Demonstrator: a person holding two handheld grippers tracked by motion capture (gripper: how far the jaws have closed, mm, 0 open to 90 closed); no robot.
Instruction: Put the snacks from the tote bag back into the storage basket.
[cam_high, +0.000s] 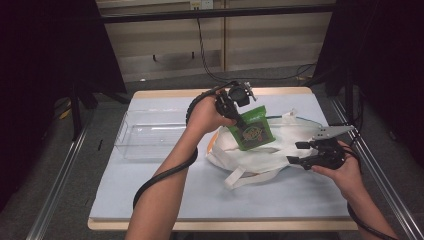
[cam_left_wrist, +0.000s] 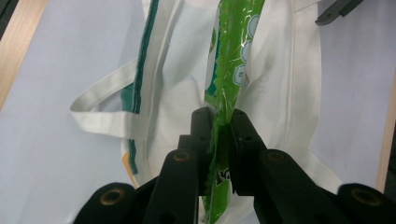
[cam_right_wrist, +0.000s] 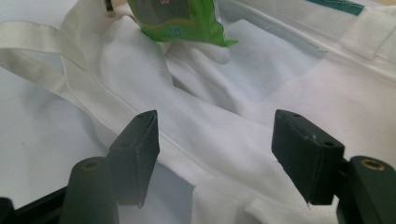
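Note:
A green snack bag (cam_high: 251, 128) hangs above a white cloth tote bag (cam_high: 260, 150) in the middle of the table. My left gripper (cam_high: 235, 116) is shut on the green bag's upper edge; in the left gripper view the jaws pinch the thin green bag (cam_left_wrist: 223, 112) edge-on over the tote bag (cam_left_wrist: 177, 74). My right gripper (cam_high: 296, 152) rests at the tote's right side, jaws open. In the right gripper view my right gripper (cam_right_wrist: 215, 140) frames the tote bag's white cloth (cam_right_wrist: 219, 112) without pressing it, and the green bag's lower end (cam_right_wrist: 180, 21) hangs just above the cloth.
A clear plastic bin (cam_high: 150, 134) stands on the left of the light blue table cover (cam_high: 210, 195). The tote's white handles (cam_high: 240, 175) trail toward the front. Metal rails run along both table sides.

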